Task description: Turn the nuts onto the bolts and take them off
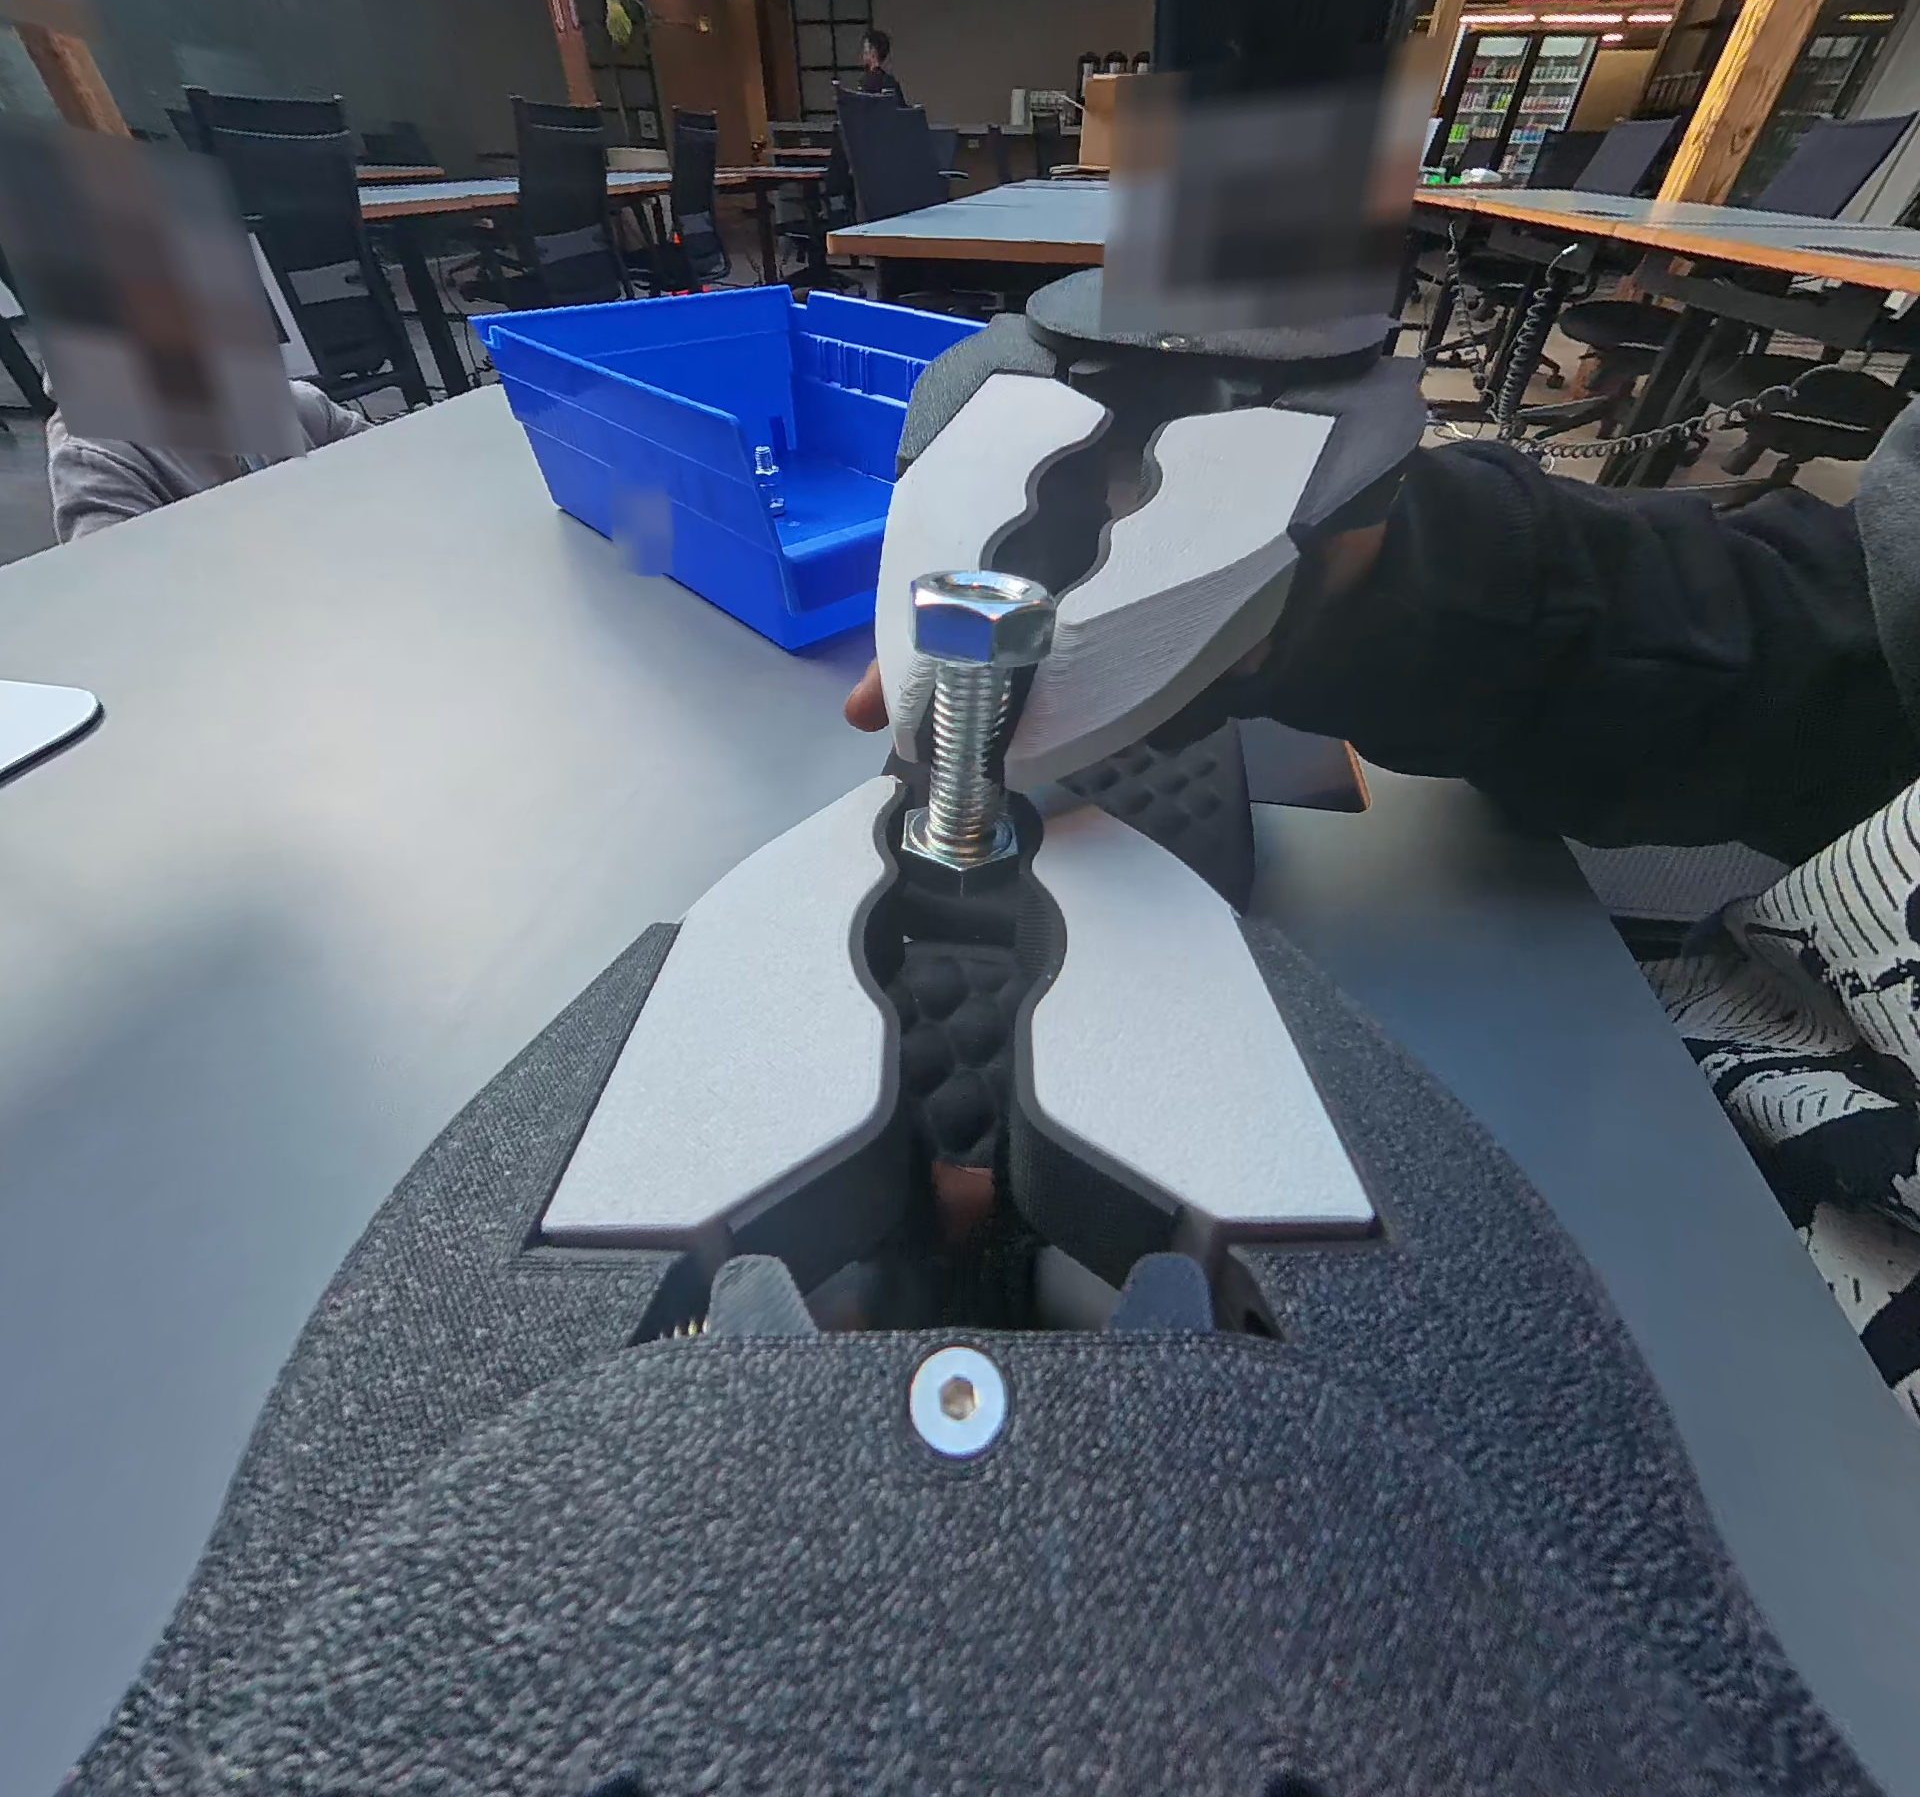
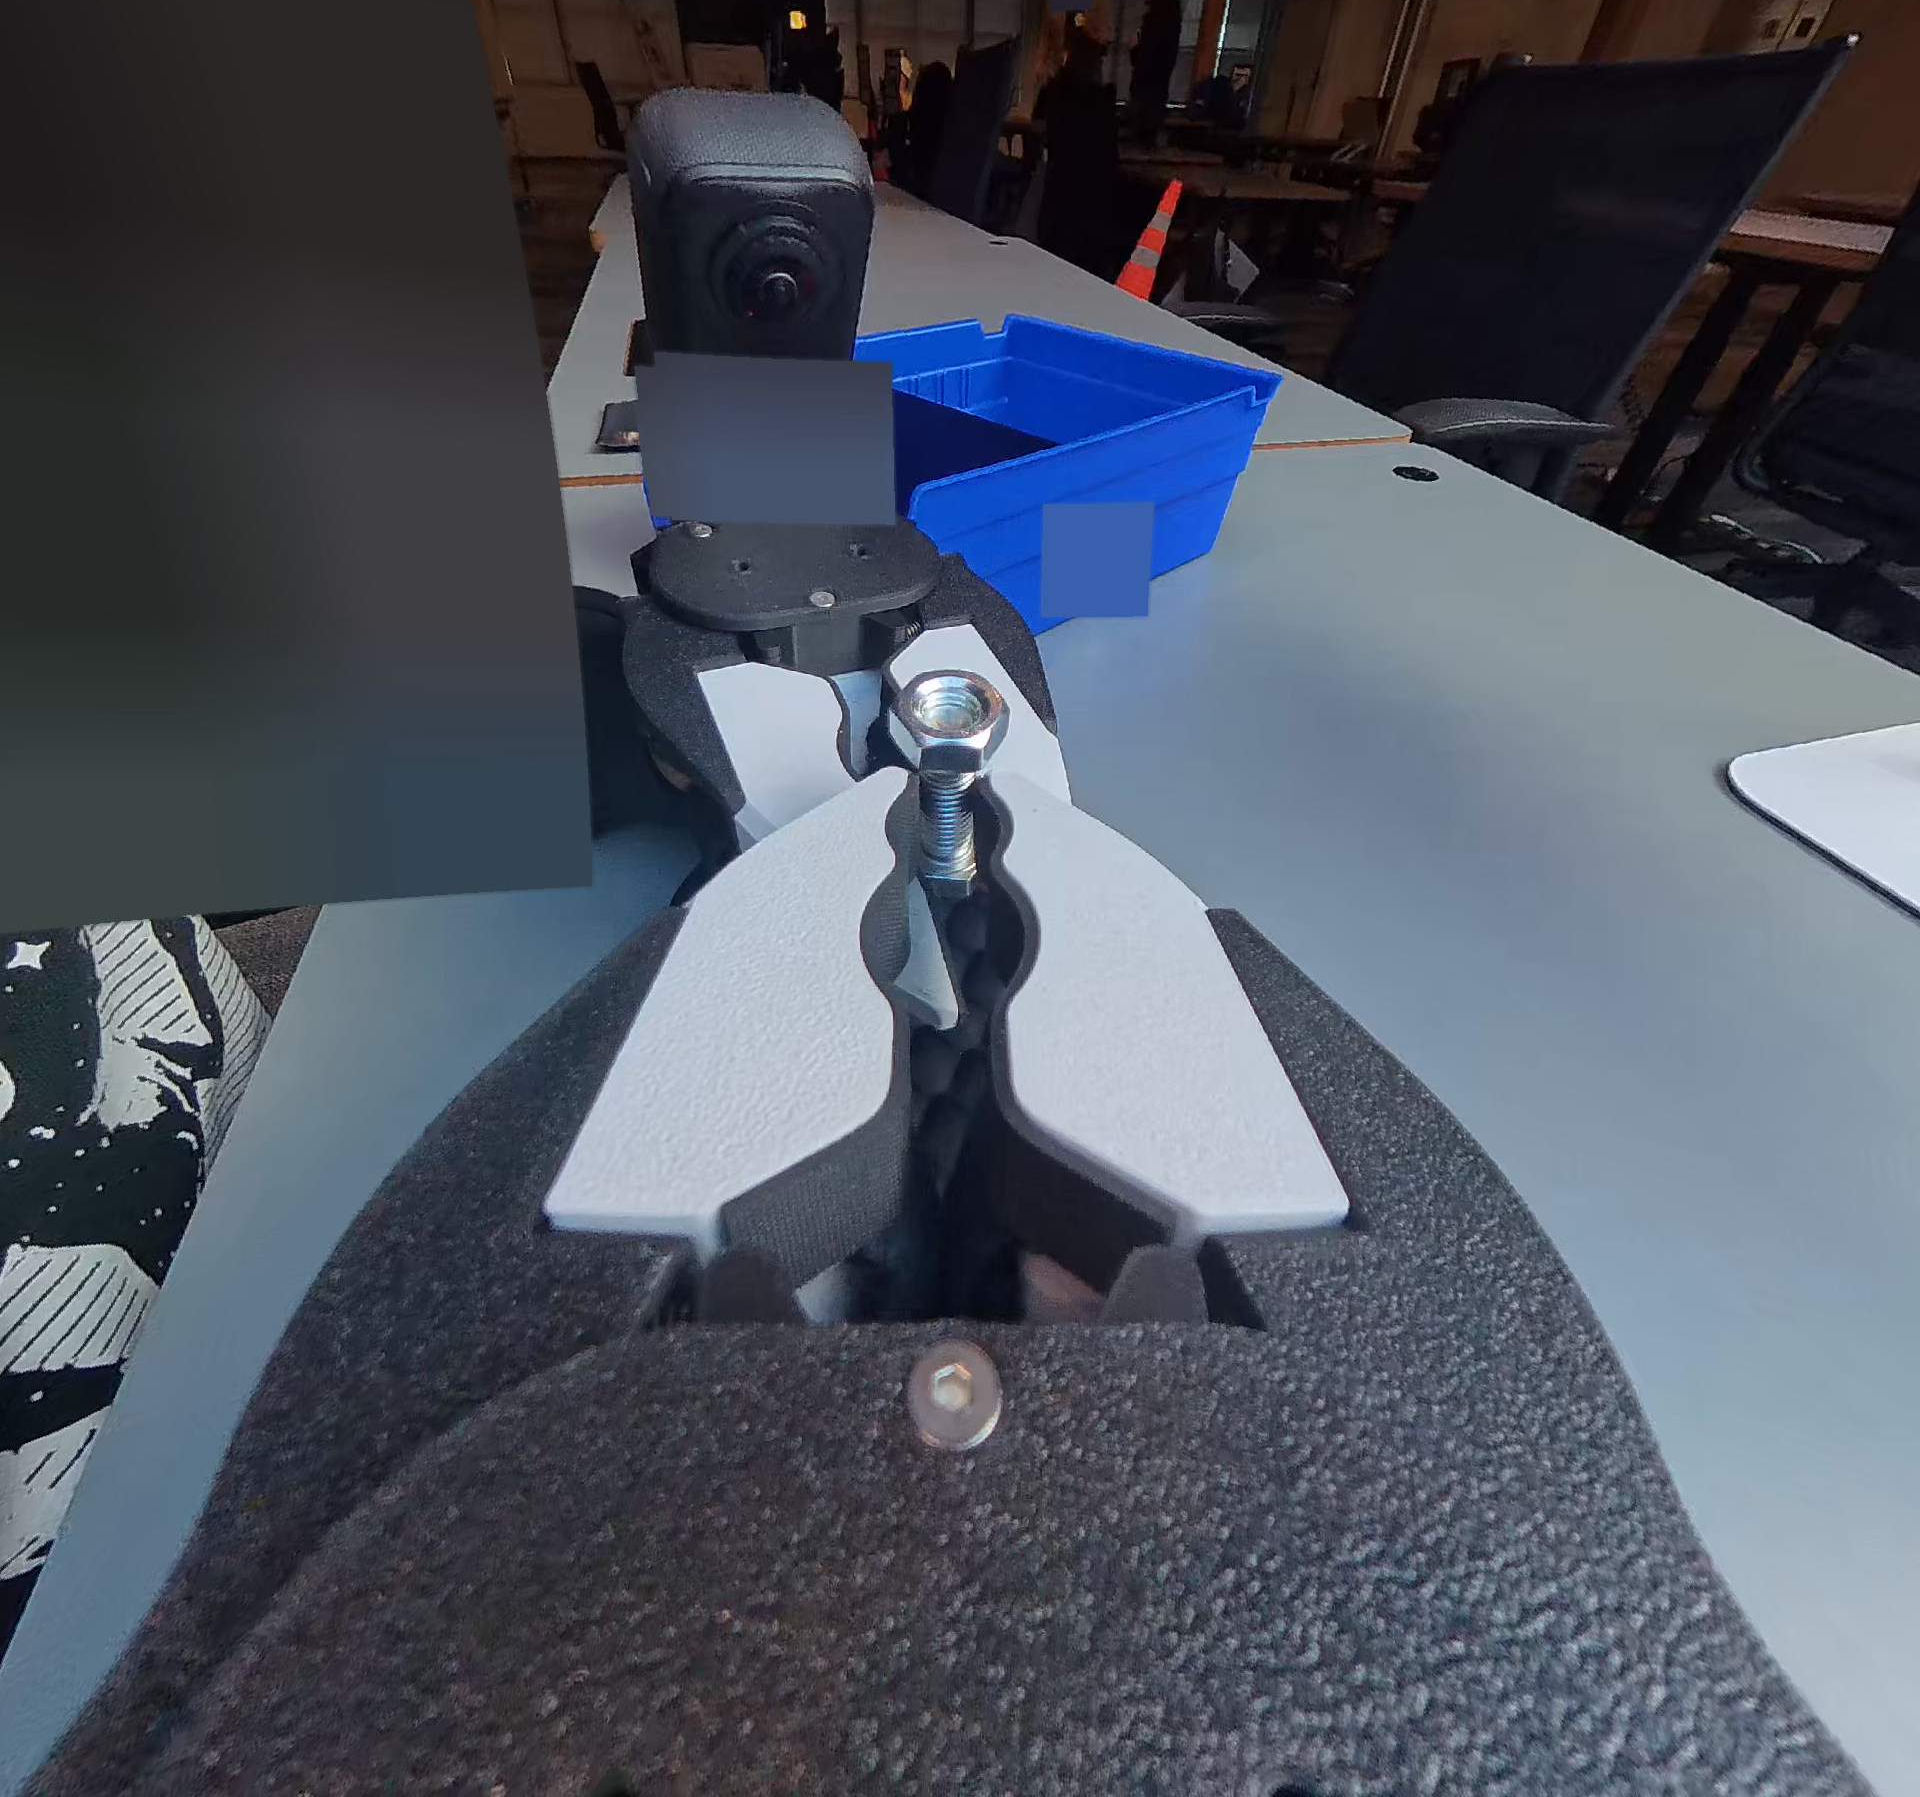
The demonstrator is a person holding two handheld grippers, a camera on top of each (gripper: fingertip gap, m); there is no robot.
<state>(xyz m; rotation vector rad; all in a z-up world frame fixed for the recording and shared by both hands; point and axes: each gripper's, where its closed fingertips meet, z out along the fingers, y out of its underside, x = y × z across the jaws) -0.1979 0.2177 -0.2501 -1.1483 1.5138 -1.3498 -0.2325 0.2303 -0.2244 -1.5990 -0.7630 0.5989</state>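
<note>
- Steel bolt (image 1: 966, 729) stands head-up; my left gripper (image 1: 961, 848) pinches its nut (image 1: 961, 848) at the thread's low end.
- My right gripper (image 2: 948, 838) clamps the shank; next, counter-twisting carefully.

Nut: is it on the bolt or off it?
On. The nut sits around the bolt's threads, apart from its head, between the left tool's tips.

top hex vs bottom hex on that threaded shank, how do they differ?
Height: the top hex is taller and the bottom hex is thinner.
Place: the top hex sits at the upper end of the thread, the bottom hex at the lower end.
Grip: the bottom hex is clamped in the left gripper. The top hex stands above it, with the right gripper closed on the thread between them.
Shared: both are shiny silver hexagons.
</note>
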